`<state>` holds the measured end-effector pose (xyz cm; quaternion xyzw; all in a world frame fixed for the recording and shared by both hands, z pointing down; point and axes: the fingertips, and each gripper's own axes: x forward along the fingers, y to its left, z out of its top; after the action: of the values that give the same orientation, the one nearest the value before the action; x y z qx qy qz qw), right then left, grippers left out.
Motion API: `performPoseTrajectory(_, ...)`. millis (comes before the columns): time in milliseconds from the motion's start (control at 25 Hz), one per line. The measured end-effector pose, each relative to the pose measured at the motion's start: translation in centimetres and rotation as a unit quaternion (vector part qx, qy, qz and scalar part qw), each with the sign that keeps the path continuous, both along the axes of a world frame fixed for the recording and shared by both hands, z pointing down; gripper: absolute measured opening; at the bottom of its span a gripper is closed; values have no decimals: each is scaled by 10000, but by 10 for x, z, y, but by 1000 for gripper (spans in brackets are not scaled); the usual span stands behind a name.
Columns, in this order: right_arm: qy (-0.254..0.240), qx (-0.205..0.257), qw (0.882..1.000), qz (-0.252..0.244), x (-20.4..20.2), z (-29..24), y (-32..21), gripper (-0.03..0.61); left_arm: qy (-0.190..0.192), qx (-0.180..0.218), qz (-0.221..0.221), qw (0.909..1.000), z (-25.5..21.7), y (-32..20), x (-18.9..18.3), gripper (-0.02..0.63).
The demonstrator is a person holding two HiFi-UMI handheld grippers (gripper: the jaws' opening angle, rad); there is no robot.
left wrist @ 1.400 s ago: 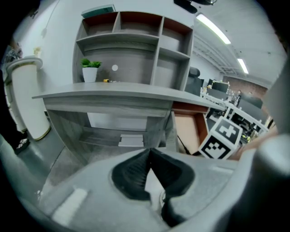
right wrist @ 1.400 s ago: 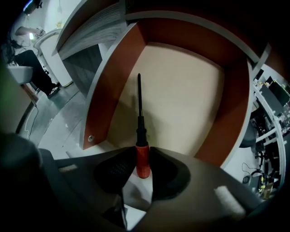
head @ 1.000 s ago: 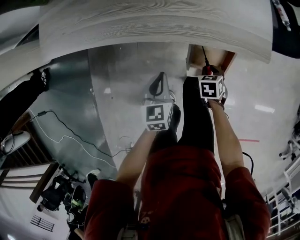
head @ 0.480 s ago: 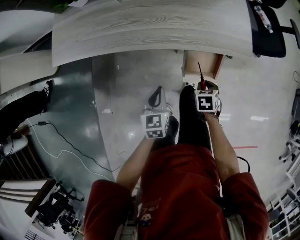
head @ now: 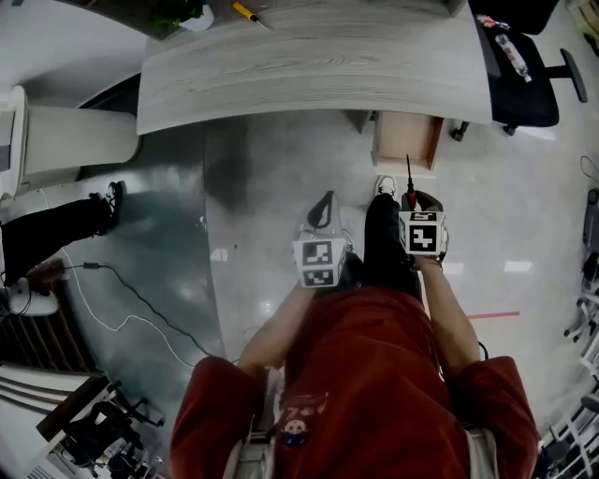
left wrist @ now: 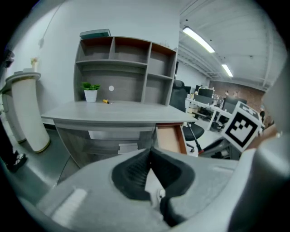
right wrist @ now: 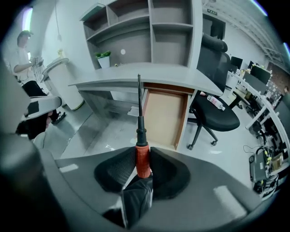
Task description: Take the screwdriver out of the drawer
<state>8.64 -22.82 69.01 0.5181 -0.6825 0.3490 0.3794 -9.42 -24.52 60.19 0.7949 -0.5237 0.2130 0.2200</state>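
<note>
A screwdriver (right wrist: 142,156) with a red handle and a thin black shaft stands between the pads of my right gripper (right wrist: 143,164), which is shut on the handle. Its shaft points up toward the desk. In the head view the screwdriver (head: 409,190) pokes forward from the right gripper (head: 412,203), just short of the open wooden drawer (head: 405,140). That drawer (right wrist: 162,118) hangs out from under the desk top, and nothing shows in the part I can see. My left gripper (left wrist: 150,153) is shut with nothing in it; in the head view the left gripper (head: 321,208) hovers over the floor, left of the right one.
A grey wood-grain desk (head: 309,56) spans the top, with a yellow tool (head: 251,12) on it and a shelf unit (left wrist: 122,68) behind. A black office chair (head: 519,70) stands at the right. A cable (head: 122,290) trails over the floor at the left, near a person's leg (head: 56,224).
Both grippers have risen and drawn back from the drawer. The right one carried the screwdriver out, so its tip now sits clear of the drawer front.
</note>
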Motion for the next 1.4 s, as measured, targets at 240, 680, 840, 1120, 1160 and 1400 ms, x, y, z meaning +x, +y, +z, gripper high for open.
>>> performPoseTrajectory(240,-176,399,9990,105,-3,-51,28,94,48,285,131,9995,-38,26,-7,0)
performPoseTrajectory(680,-519,1426,9874,443,-5,-144,46,95,-41,859,232,9960,-104,51,-17,0)
performPoseTrajectory(840,-561,1843,9801,475,-4,-178,48,95,-27,992,156,9949,-128,54,-26,0)
performPoseTrajectory(1120,-693,2572,9625,511,-9,-225,62,95,-188,1616,153,9866,-172,67,-36,0)
performPoseTrajectory(1160,-701,2659,9601,506,-10,-228,63,95,-246,1719,175,9847,-177,68,-36,0)
performPoseTrajectory(1400,-804,2925,9520,408,-25,-236,70,95,-287,1883,170,9815,-186,75,-45,0)
